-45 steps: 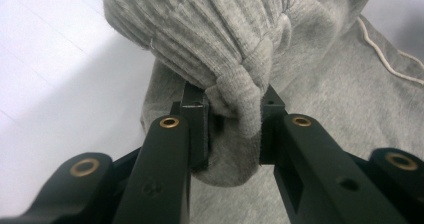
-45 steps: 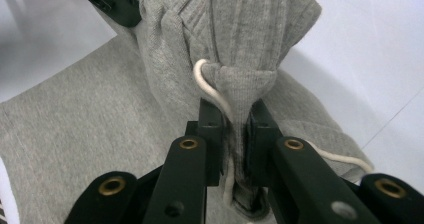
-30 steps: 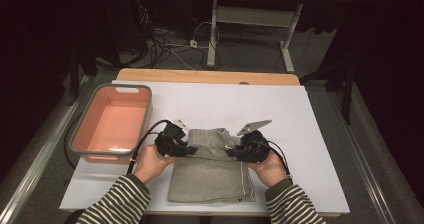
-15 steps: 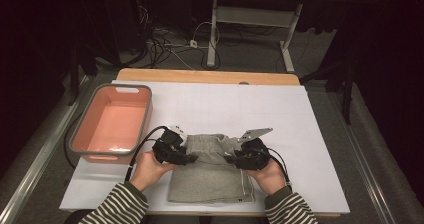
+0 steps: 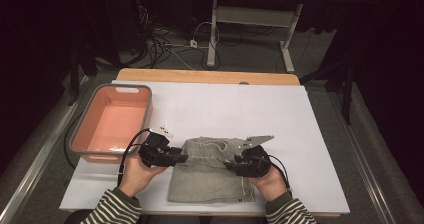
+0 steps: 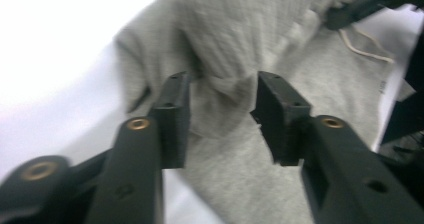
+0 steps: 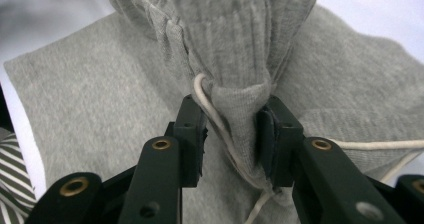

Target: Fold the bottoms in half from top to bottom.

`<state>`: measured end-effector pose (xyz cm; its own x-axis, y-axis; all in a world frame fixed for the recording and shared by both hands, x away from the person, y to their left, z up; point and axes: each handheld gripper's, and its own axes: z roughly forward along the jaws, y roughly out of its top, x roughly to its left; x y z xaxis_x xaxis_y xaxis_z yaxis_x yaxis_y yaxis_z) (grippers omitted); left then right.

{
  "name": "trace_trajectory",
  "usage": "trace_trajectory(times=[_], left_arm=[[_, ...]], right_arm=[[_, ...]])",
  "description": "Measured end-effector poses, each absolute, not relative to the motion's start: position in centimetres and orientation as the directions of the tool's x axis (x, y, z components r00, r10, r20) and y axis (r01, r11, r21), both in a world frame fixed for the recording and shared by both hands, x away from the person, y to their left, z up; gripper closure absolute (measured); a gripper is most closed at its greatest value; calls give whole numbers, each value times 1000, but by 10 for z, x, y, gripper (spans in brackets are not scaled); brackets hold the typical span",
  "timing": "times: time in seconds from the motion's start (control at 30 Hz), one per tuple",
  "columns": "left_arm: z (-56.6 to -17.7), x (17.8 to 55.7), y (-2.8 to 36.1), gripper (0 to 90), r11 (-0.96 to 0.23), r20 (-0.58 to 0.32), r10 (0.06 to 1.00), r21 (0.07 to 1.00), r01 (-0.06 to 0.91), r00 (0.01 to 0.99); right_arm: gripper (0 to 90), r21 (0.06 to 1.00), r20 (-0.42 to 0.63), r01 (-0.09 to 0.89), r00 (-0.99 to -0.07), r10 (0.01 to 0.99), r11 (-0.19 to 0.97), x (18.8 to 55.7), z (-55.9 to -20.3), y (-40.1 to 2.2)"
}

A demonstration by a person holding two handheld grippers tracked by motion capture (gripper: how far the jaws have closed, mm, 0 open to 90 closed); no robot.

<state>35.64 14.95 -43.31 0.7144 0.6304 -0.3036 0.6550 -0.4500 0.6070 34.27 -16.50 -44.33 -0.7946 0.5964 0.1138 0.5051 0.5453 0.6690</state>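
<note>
A grey knit garment (image 5: 210, 179) with a white drawstring lies flat at the near middle of the white table (image 5: 250, 109). My left gripper (image 5: 182, 158) is at its upper left edge. In the left gripper view a raised fold of the garment (image 6: 240, 29) sits between the jaws of the left gripper (image 6: 222, 114). Those jaws have just been closing, but the pads stand clear of the cloth. My right gripper (image 5: 229, 165) is at the upper right edge. Its jaws (image 7: 230, 129) have just been opening, with the bunched ribbed waistband (image 7: 225, 34) and the drawstring (image 7: 370, 145) loose between them.
A salmon-pink bin with a grey rim (image 5: 145, 91) stands at the table's left, beside my left hand. The person's striped sleeves (image 5: 117, 209) come in at the near edge. A wooden strip (image 5: 210, 76) borders the far side, with desk legs and cables on the floor beyond.
Both grippers have drawn a little nearer to the table's front edge, and the garment's top edge has come with them. The jaws of both stand wider than a second ago.
</note>
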Motion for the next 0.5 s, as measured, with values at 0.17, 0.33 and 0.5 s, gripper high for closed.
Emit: trace_trajectory(times=[0.17, 0.33, 0.5], left_arm=[[-437, 363, 152, 654, -418, -306, 664, 605, 678, 682], [-442, 368, 148, 676, -414, -305, 676, 595, 689, 670], [-446, 371, 146, 673, -430, -290, 681, 584, 688, 672]], right_arm=[[654, 673, 99, 491, -801, 591, 553, 338, -444, -166], [646, 669, 103, 496, -800, 592, 553, 335, -445, -166], [630, 673, 98, 488, -804, 587, 556, 331, -445, -166]])
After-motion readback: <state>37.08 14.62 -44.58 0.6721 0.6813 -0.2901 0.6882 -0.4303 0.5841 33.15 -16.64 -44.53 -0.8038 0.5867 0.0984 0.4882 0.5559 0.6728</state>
